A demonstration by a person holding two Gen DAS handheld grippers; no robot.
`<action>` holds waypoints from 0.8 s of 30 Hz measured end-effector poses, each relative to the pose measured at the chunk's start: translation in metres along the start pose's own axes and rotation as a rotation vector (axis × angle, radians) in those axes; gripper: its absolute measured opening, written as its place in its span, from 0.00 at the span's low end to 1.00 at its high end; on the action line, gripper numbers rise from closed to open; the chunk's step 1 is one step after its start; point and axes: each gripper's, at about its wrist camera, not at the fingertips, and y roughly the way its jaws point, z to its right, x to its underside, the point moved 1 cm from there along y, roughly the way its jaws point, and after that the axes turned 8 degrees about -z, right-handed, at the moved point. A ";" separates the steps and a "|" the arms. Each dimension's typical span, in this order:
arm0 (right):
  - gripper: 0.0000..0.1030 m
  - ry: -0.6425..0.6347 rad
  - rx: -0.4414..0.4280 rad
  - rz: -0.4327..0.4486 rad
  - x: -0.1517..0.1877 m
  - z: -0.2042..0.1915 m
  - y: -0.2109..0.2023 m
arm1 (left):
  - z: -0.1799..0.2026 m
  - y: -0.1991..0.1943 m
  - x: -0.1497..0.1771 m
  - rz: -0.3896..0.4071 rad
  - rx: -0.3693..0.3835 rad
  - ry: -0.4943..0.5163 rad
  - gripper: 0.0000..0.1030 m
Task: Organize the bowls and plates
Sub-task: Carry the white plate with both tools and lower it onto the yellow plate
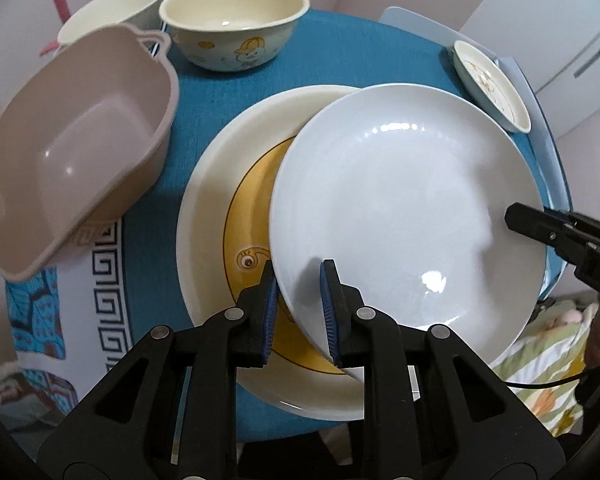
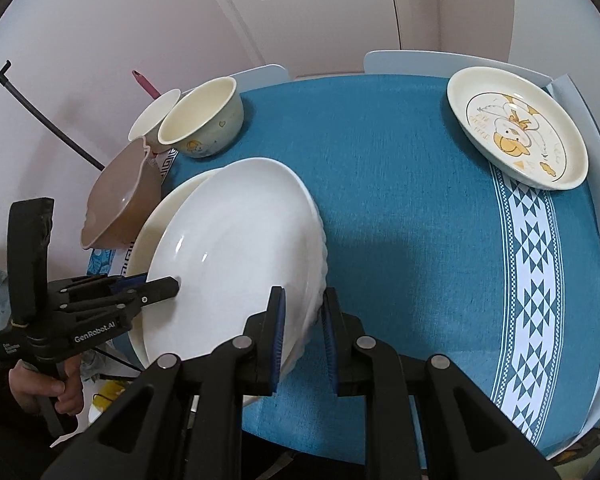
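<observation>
The white plate (image 1: 400, 208) is held tilted over the yellow plate (image 1: 220, 184) on the bench (image 2: 400, 160); its rim is grasped by the left gripper (image 1: 299, 300) and the right gripper (image 2: 302, 332); stacking is judged in hand; lowering flat, then release, is called for next

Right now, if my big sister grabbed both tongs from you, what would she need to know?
Left tongs: shut on the near rim of the white plate.
Right tongs: shut on the opposite rim of the same plate, so both carry it, tilted.
Where things are: the white plate sits partly over the big yellow duck plate. The small duck plate lies alone at the far right of the table. The duck bowl, a cream bowl and the pink bowl cluster on the left.
Done: white plate gripped.
Left: probably settle it on the big plate, add the small plate, nest the bowls.
</observation>
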 end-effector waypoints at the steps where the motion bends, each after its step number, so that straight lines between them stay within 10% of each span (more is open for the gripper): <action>1: 0.16 0.000 0.008 0.002 0.001 -0.002 0.001 | 0.001 0.001 -0.001 0.002 -0.015 0.011 0.18; 24: 0.16 -0.041 0.125 -0.005 0.007 -0.023 0.019 | 0.026 -0.005 0.005 0.058 -0.385 0.241 0.19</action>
